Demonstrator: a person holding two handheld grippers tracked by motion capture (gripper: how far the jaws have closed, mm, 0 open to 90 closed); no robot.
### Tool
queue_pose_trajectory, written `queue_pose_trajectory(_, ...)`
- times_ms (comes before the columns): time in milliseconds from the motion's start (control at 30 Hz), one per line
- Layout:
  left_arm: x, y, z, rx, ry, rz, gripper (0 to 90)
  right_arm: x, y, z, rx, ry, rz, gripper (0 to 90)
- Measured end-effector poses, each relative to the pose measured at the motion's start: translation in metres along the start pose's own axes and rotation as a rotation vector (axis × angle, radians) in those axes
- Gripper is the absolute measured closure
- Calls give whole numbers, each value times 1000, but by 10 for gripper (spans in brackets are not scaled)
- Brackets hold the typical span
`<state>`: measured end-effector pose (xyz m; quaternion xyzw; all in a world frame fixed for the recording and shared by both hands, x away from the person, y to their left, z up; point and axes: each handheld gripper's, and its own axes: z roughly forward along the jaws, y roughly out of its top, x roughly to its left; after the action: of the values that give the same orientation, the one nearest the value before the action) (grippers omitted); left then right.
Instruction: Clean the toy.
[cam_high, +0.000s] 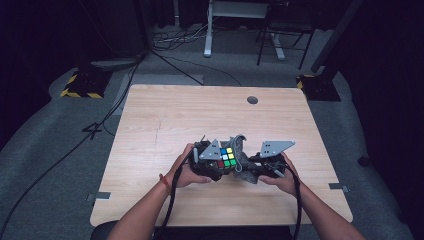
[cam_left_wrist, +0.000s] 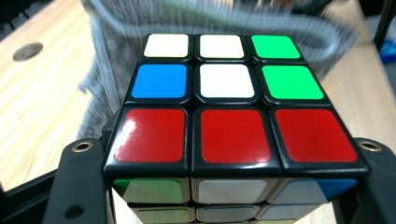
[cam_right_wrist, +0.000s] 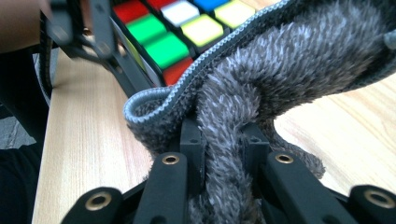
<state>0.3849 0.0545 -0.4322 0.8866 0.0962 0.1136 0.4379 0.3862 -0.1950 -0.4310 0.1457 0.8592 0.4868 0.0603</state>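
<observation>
High view: above the near middle of the table (cam_high: 165, 115), the left gripper (cam_high: 216, 161) clamps a puzzle cube (cam_high: 226, 156) beside a grey furry pouch (cam_high: 242, 150). Left gripper view: the cube sits between its jaws. Right gripper view: the right gripper (cam_right_wrist: 223, 154) pinches the pouch's fabric.

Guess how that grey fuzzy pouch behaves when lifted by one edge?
Likely floppy: the pouch folds and bunches where the right gripper pinches it. Probably light, sagging around the cube. Its fuzzy pile should resist slipping.
</observation>
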Motion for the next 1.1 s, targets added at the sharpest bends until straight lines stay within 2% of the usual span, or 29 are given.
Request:
queue_pose_trajectory(133,-3,0,3,23,7,23,326,1,0,-4,-22,5,-4,767)
queue_pose_trajectory(433,-1,-1,1,18,-7,14,317,4,2,-8,-79,19,1,768)
queue_pose_trajectory(633,0,1,3,27,-10,11,311,3,3,-10,-81,14,-3,769)
queue_pose_trajectory(667,0,3,4,45,-16,18,330,2,3,-9,-82,13,0,769)
queue_pose_trajectory(733,-3,3,7,66,3,29,331,3,3,-8,-76,14,-1,770)
queue_pose_trajectory(833,-2,1,9,49,-7,20,334,3,3,-7,-60,3,-6,770)
queue_pose_trajectory(967,-3,1,10,49,-12,24,334,3,2,-8,-70,12,4,771)
queue_pose_trajectory(1033,-1,1,10,45,-26,10,334,4,4,-9,-74,7,-2,771)
queue_pose_trajectory(1100,-3,2,10,51,-15,26,334,4,5,-10,-79,10,-7,770)
